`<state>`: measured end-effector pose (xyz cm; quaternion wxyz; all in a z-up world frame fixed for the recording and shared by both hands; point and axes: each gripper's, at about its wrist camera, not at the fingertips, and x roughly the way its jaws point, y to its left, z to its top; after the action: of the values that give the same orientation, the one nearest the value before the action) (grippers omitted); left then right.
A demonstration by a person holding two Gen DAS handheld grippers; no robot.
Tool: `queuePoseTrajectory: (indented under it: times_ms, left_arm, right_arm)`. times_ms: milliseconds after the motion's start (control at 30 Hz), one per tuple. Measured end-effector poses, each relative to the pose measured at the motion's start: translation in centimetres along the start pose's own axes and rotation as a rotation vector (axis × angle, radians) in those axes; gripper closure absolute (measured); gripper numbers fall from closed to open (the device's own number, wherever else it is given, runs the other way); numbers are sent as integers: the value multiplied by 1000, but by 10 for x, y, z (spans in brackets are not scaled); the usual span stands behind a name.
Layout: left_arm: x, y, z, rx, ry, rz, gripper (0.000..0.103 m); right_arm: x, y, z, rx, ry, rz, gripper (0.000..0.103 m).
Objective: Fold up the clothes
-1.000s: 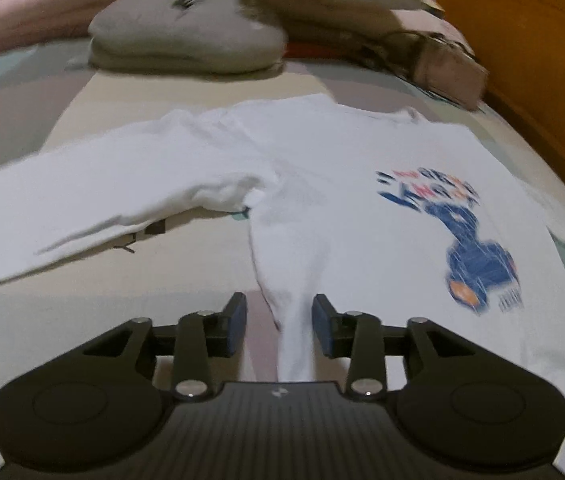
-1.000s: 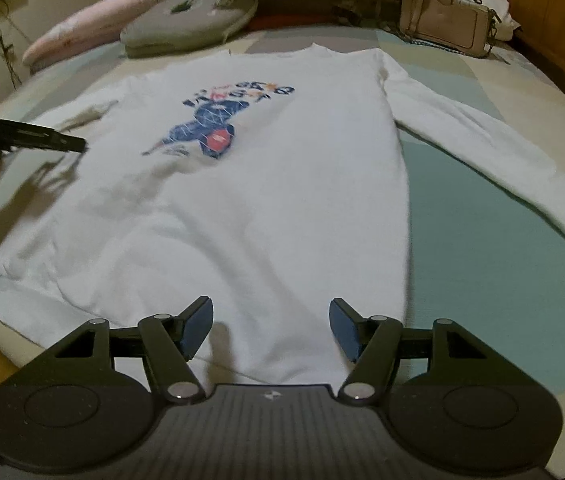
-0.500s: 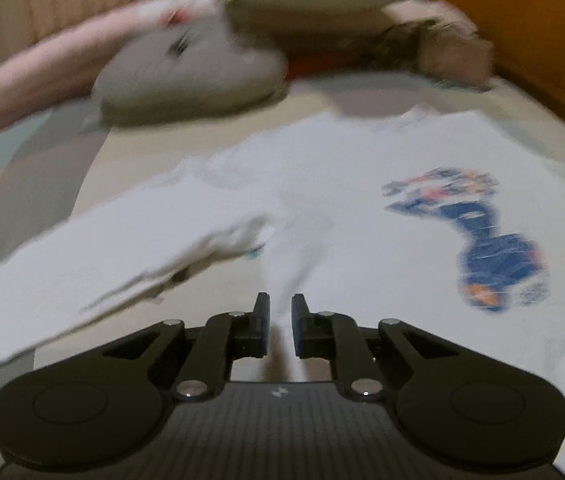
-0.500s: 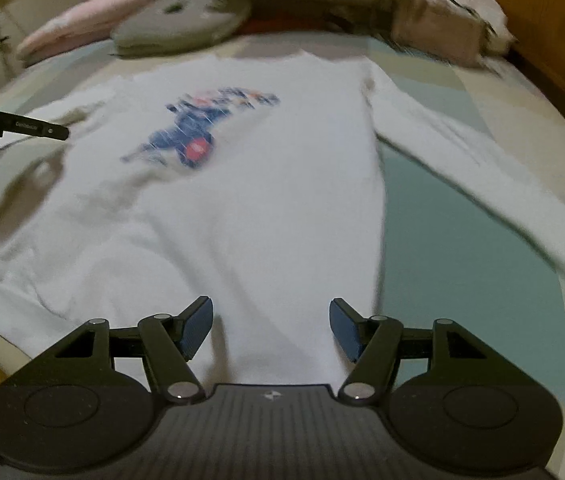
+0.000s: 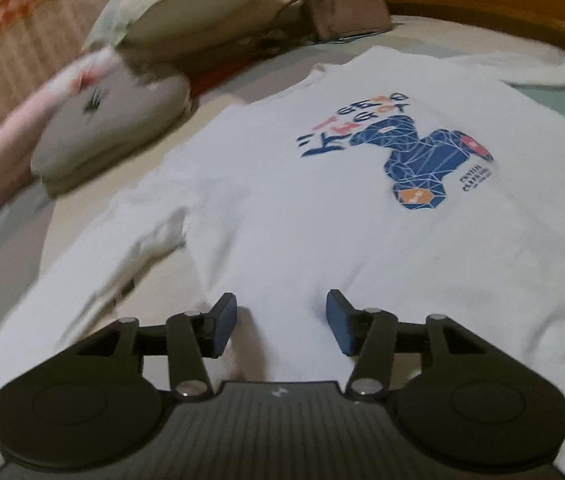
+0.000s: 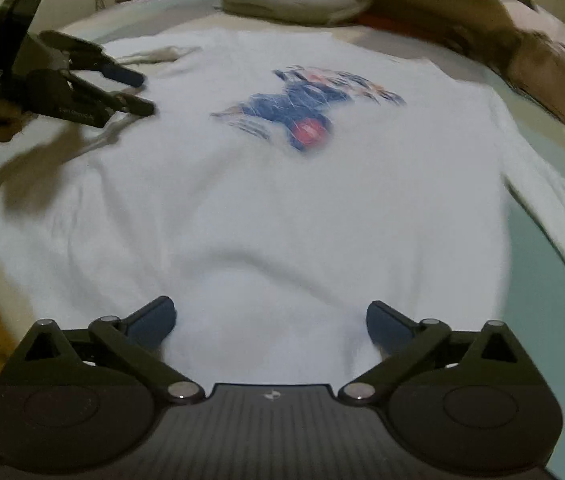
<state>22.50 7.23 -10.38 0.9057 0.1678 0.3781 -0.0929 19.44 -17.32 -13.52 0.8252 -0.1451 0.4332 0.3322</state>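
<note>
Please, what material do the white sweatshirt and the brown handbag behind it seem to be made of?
The white sweatshirt looks like soft matte knit, probably cotton jersey: it lies limp with gentle wrinkles and carries a flat printed graphic. The brown handbag seems leather or imitation leather, since it keeps a stiff boxy shape, but blur leaves this uncertain.

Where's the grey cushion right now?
In both views the grey cushion lies past the white shirt's collar end, beside the pink pillow.

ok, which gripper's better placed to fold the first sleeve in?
Left, probably. The left gripper hangs at the shirt's left shoulder, next to that sleeve, jaws opening, nothing between them. The right gripper sits at the hem, jaws opening too, its sleeve far off.
</note>
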Motion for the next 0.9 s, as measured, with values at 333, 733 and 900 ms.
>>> queuePoseTrajectory:
  times_ms: [333, 733, 900]
  left_arm:
    - [17, -50, 70, 73, -110, -203, 53]
    - [19, -57, 36, 125, -38, -205, 31]
    - [-17, -50, 6, 126, -11, -166, 31]
  right_arm:
    - [8, -10, 46, -3, -86, -36, 1]
    - [0, -29, -3, 82, -33, -53, 0]
    - [3, -28, -1, 101, -37, -70, 0]
